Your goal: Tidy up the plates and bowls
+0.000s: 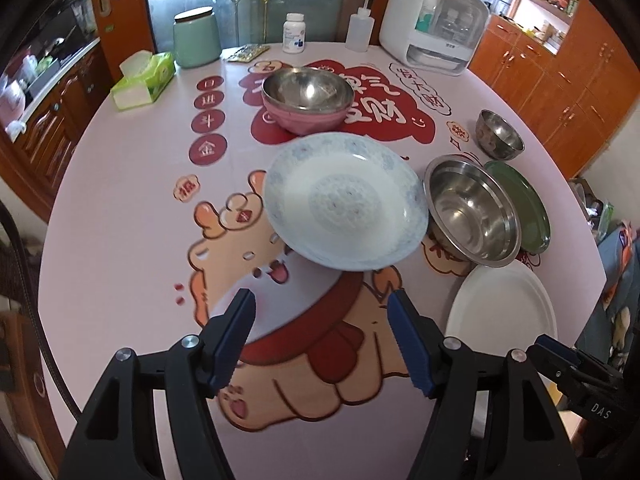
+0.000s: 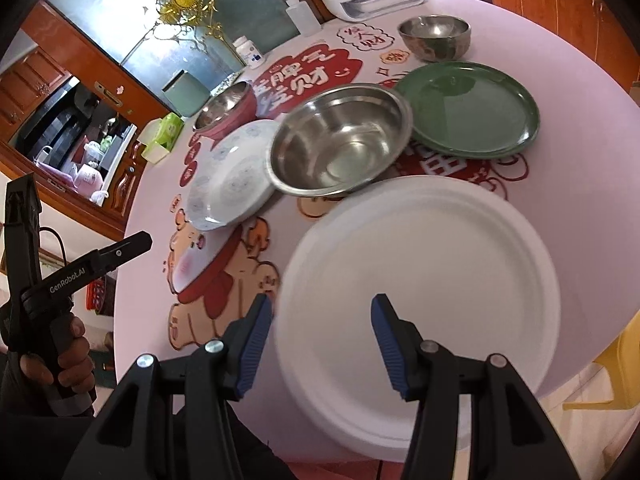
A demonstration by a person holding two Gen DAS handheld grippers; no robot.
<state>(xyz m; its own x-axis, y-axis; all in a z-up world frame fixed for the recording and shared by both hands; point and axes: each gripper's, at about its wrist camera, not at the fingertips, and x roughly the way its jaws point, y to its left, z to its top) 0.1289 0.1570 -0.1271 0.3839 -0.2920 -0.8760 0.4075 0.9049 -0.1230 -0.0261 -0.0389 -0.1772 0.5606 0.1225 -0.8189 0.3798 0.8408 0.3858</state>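
Note:
My left gripper [image 1: 321, 295] hangs open over the printed tablecloth, with nothing between its blue pads. Just beyond it lies a white plate with a blue pattern [image 1: 344, 200]. To that plate's right stand a large steel bowl [image 1: 472, 212], a green plate [image 1: 528, 208] and a small steel bowl [image 1: 500, 134]. Farther back, a pink bowl [image 1: 304, 120] holds a steel bowl [image 1: 308, 88]. My right gripper [image 2: 320, 299] is open above the near left part of a plain white plate [image 2: 420, 300], and its pads are not pressing on the plate.
Along the back of the round table [image 1: 120, 200] stand a tissue box [image 1: 144, 80], a green canister [image 1: 196, 38], a pill bottle [image 1: 294, 34], a squeeze bottle [image 1: 358, 28] and a white appliance [image 1: 434, 24]. Wooden cabinets [image 1: 560, 80] surround it. A hand [image 2: 60, 356] holds the other gripper's handle.

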